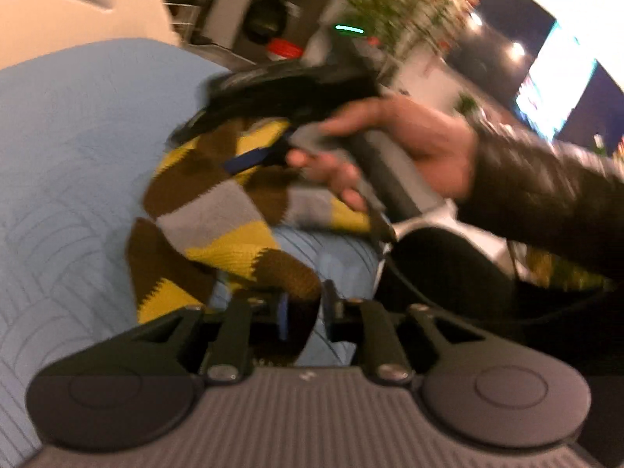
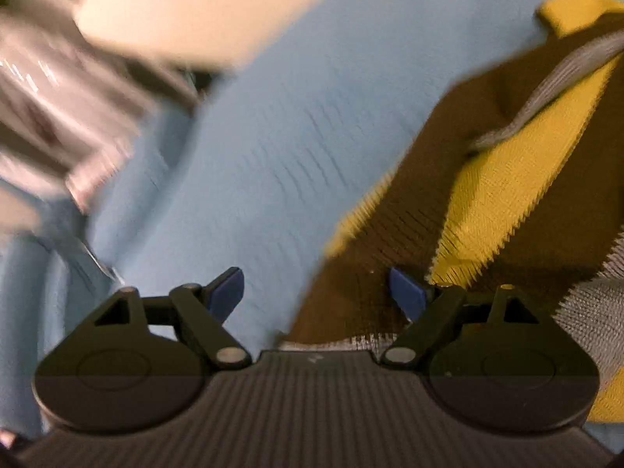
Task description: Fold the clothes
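A knitted garment (image 1: 218, 210) in brown, yellow and grey blocks lies bunched on a light-blue quilted cover (image 1: 70, 156). In the left wrist view my left gripper (image 1: 306, 312) is shut on a brown fold of the garment, which fills the gap between its fingers. A person's hand (image 1: 409, 148) in a black sleeve holds my right gripper (image 1: 253, 156) at the garment's far part, one blue pad against the knit. In the right wrist view my right gripper (image 2: 316, 292) stands open, its blue pads (image 2: 405, 292) wide apart over the garment's (image 2: 507, 195) brown edge and the cover (image 2: 273, 136).
A white rounded surface (image 1: 78, 7) lies beyond the cover's far edge. A black rounded object (image 1: 448, 273) sits off the cover's right side under the sleeve. Shelves, plants and bright screens fill the blurred background. Both views are motion-blurred.
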The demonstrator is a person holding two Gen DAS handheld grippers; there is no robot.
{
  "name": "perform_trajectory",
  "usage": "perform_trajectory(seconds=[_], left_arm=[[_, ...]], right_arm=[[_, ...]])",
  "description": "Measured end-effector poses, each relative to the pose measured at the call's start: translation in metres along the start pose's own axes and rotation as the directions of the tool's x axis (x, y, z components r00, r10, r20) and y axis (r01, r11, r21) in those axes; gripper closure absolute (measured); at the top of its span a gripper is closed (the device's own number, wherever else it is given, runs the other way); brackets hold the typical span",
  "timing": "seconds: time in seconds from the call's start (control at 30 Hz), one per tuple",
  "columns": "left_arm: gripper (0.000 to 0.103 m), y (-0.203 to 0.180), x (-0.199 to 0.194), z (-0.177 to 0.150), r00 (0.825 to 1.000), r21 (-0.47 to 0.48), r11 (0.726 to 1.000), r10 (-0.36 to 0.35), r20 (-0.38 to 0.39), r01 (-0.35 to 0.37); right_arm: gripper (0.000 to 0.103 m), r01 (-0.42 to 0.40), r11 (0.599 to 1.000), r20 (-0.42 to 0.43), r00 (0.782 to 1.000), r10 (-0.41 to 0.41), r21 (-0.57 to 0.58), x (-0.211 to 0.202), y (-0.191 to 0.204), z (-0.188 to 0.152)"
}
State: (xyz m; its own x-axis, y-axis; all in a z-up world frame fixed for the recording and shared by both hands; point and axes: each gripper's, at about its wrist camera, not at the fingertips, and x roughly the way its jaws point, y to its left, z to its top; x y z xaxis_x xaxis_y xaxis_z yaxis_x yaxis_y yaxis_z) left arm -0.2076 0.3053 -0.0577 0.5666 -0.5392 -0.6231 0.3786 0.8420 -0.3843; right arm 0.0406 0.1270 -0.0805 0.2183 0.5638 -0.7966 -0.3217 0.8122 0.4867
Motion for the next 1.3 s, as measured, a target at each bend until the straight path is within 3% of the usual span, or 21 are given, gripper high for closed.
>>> perform_trajectory(seconds=[0.03,0.07,0.13,0.2,0.27,0.37,0.4,0.43,0.5,0.53,0.6,0.7,0.8,0.83,0.87,0.9,1.0,1.07,1.17,1.2,1.3], left_arm=[[0.044,0.008,-0.003,0.0,1.0,-0.041,0.999,0.01,0.018,-0.01],[0.026,0.018,-0.007,0.001,0.999,-0.091,0.996,0.022,0.046,-0.018],[0.013,0.033,-0.015,0.002,0.994,-0.177,0.984,0.04,0.104,-0.021],[0.012,0.054,-0.019,0.002,0.985,-0.275,0.961,0.066,0.159,-0.021],[0.011,0.069,-0.015,0.002,0.981,-0.335,0.942,0.096,0.166,-0.035],[0.011,0.083,-0.008,0.002,0.98,-0.398,0.915,0.135,0.147,-0.066],[0.011,0.086,-0.001,0.001,0.979,-0.409,0.909,0.15,0.138,-0.081],[0.011,0.087,-0.002,0.003,0.976,-0.417,0.904,0.166,0.141,-0.094],[0.011,0.087,-0.002,0.006,0.969,-0.433,0.893,0.2,0.146,-0.119],[0.011,0.09,-0.003,0.005,0.965,-0.449,0.885,0.211,0.155,-0.121],[0.011,0.097,-0.022,0.008,0.956,-0.496,0.861,0.23,0.18,-0.114],[0.011,0.115,-0.029,0.001,0.941,-0.578,0.81,0.262,0.212,-0.095],[0.01,0.117,-0.04,0.008,0.931,-0.646,0.76,0.283,0.229,-0.073],[0.011,0.119,-0.042,0.007,0.93,-0.654,0.753,0.287,0.231,-0.07],[0.01,0.12,-0.043,0.007,0.928,-0.662,0.746,0.291,0.233,-0.068],[0.01,0.121,-0.045,0.005,0.922,-0.672,0.738,0.302,0.24,-0.067],[0.01,0.116,-0.043,0.01,0.913,-0.638,0.765,0.318,0.254,-0.089],[0.008,0.107,-0.038,0.015,0.908,-0.586,0.799,0.338,0.249,-0.137],[0.006,0.087,-0.029,0.026,0.913,-0.456,0.867,0.333,0.234,-0.199],[0.006,0.08,-0.024,0.029,0.916,-0.411,0.886,0.33,0.23,-0.216],[0.006,0.062,-0.013,0.035,0.914,-0.295,0.917,0.339,0.225,-0.267]], right_arm=[[0.091,0.041,0.998,0.009,0.999,-0.041,-0.047,-0.001,0.003,-0.002],[0.091,0.07,0.995,0.051,0.996,-0.067,-0.07,-0.011,0.003,-0.009],[0.092,0.155,0.987,0.154,0.977,-0.146,-0.048,-0.036,-0.005,-0.026],[0.093,0.294,0.956,0.231,0.93,-0.285,-0.003,-0.061,-0.022,-0.048],[0.091,0.494,0.868,0.242,0.838,-0.489,0.04,-0.082,-0.048,-0.072],[0.083,0.601,0.798,0.282,0.758,-0.588,0.049,-0.099,-0.062,-0.088],[0.078,0.597,0.801,0.324,0.751,-0.575,0.038,-0.104,-0.058,-0.09],[0.066,0.584,0.812,0.362,0.752,-0.551,0.024,-0.108,-0.054,-0.092],[0.046,0.485,0.869,0.442,0.803,-0.4,-0.095,-0.109,-0.026,-0.093],[0.035,0.463,0.876,0.454,0.814,-0.362,-0.132,-0.107,-0.017,-0.095],[0.028,0.457,0.828,0.509,0.822,-0.254,-0.324,-0.088,0.03,-0.103],[0.028,0.497,0.715,0.513,0.829,-0.224,-0.491,-0.042,0.079,-0.112],[0.028,0.554,0.623,0.441,0.828,-0.346,-0.553,0.016,0.09,-0.102],[0.034,0.569,0.596,0.42,0.822,-0.385,-0.567,0.028,0.089,-0.099],[0.06,0.568,0.594,0.409,0.823,-0.394,-0.57,0.032,0.085,-0.097],[0.077,0.551,0.644,0.408,0.832,-0.375,-0.531,0.022,0.076,-0.093],[0.089,0.513,0.786,0.461,0.822,-0.335,-0.344,-0.037,0.052,-0.081],[0.09,0.494,0.84,0.536,0.783,-0.317,-0.226,-0.089,0.033,-0.077],[0.09,0.495,0.862,0.637,0.7,-0.323,-0.107,-0.162,-0.005,-0.068],[0.09,0.499,0.862,0.654,0.683,-0.325,-0.092,-0.182,-0.017,-0.064],[0.09,0.547,0.834,0.644,0.665,-0.379,-0.074,-0.212,-0.05,-0.055]])
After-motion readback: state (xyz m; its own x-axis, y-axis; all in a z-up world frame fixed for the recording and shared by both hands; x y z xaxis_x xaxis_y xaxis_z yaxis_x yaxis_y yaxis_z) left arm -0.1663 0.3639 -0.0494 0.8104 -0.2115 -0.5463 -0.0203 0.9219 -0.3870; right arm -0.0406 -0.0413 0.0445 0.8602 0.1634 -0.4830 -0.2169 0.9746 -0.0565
